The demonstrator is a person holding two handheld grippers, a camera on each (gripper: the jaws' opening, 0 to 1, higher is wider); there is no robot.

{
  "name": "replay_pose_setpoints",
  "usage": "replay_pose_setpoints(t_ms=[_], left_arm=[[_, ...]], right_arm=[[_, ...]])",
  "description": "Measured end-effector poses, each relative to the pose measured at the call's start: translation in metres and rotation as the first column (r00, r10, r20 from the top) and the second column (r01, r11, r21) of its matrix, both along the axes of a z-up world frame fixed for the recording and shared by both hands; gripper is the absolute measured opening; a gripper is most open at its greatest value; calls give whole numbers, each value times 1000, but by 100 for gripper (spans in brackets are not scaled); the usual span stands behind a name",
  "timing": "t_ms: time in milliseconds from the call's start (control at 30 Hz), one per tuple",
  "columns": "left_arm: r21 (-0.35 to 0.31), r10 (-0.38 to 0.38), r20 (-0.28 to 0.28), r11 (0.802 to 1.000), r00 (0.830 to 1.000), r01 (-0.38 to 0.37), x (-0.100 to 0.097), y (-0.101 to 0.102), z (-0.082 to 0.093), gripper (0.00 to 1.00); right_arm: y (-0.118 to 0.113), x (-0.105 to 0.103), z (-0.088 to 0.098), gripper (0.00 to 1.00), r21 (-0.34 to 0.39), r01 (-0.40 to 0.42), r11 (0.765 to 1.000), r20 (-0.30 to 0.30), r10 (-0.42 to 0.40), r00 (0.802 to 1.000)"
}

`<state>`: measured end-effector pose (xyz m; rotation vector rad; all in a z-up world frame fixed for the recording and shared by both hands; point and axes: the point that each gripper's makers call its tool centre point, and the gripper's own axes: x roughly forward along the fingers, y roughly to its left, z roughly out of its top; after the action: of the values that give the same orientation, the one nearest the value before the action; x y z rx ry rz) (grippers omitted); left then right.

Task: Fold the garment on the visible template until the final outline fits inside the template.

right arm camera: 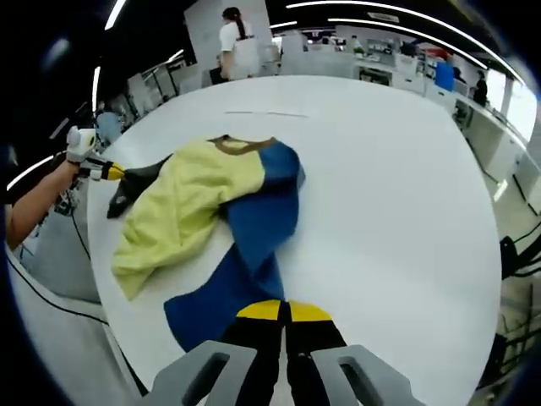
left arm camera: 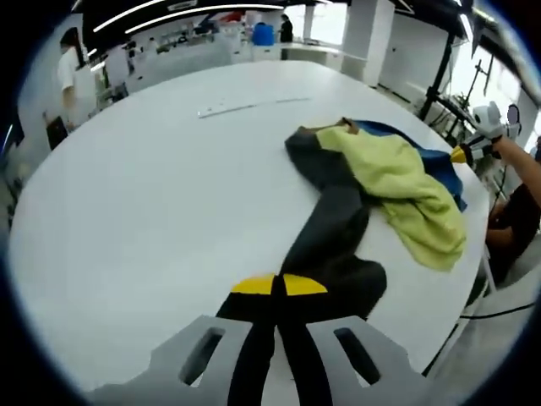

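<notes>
We could not see the template under the garment (left arm camera: 372, 182), and the garment's folds hid its blue part (left arm camera: 439, 161) mostly.

Left gripper (left arm camera: 279, 286) low in the left gripper view, yellow-tipped jaws pressed together on the dark end of the garment (left arm camera: 334, 233), grey frame spread beneath. Right gripper (right arm camera: 285, 311) likewise in the right gripper view, yellow tips meeting, clamped on the blue end of the same cloth. Seen from across in each other's views: right gripper at the far right edge of the left gripper view, gripped by a hand (left arm camera: 494, 139) with forearm trailing off; left gripper at the left edge of the right gripper view, gripped by a hand (right arm camera: 72, 156) on an outstretched forearm.
</notes>
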<state>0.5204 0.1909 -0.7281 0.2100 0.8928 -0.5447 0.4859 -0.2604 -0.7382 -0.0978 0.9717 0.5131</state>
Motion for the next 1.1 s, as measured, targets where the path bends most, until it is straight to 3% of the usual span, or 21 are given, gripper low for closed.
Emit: replay_pose_setpoints(t_ms=[267, 833, 1033, 1100], left_arm=[[41, -1, -24, 999, 1000, 1, 7, 18, -4, 0], [102, 44, -31, 994, 999, -40, 32, 59, -5, 0], [114, 71, -32, 991, 997, -66, 39, 76, -6, 0], [145, 75, -30, 987, 997, -70, 42, 84, -8, 0]], right_arm=[[-13, 6, 1, 0, -31, -11, 999, -34, 10, 999], [-57, 21, 2, 0, -110, 21, 994, -47, -27, 999], [-63, 29, 5, 0, -122, 21, 992, -37, -26, 999], [-64, 31, 6, 0, -128, 17, 992, -29, -21, 999]])
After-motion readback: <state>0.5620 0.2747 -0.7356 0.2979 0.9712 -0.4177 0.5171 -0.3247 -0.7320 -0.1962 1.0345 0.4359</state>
